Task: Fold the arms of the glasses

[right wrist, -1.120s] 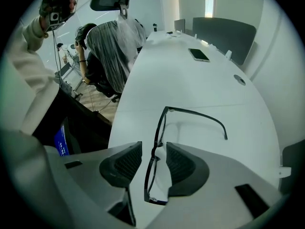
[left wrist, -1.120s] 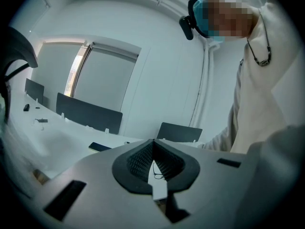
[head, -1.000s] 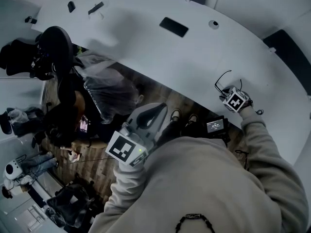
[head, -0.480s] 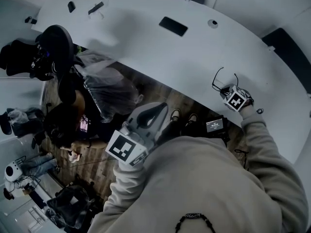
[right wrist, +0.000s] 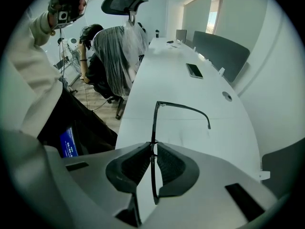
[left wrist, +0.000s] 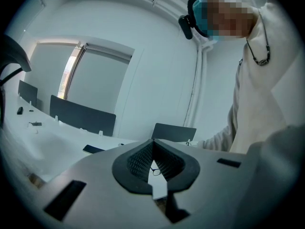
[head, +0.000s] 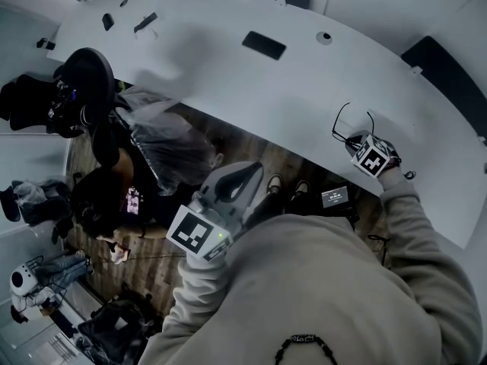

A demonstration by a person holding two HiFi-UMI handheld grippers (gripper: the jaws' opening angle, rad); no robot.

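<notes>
Glasses [right wrist: 153, 123] lifted off table [head: 251, 90] vs. prior frame; my R gripper [right wrist: 152, 149] jaws, just closed, pinch the frame. L gripper [left wrist: 152, 149] jaws together, empty.

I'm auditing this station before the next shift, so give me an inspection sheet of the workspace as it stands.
Surface: long white curved table.
Job's things: glasses held upright over the table, at least one arm unfolded.
Clutter: phone lying flat; small dark items at the far end.
Grippers: right gripper has just closed its jaws on the glasses' frame; left gripper shut, empty, held away from the table.
Cables: nothing seen.
Surroundings: plastic-covered office chair, seated person, wooden floor.
</notes>
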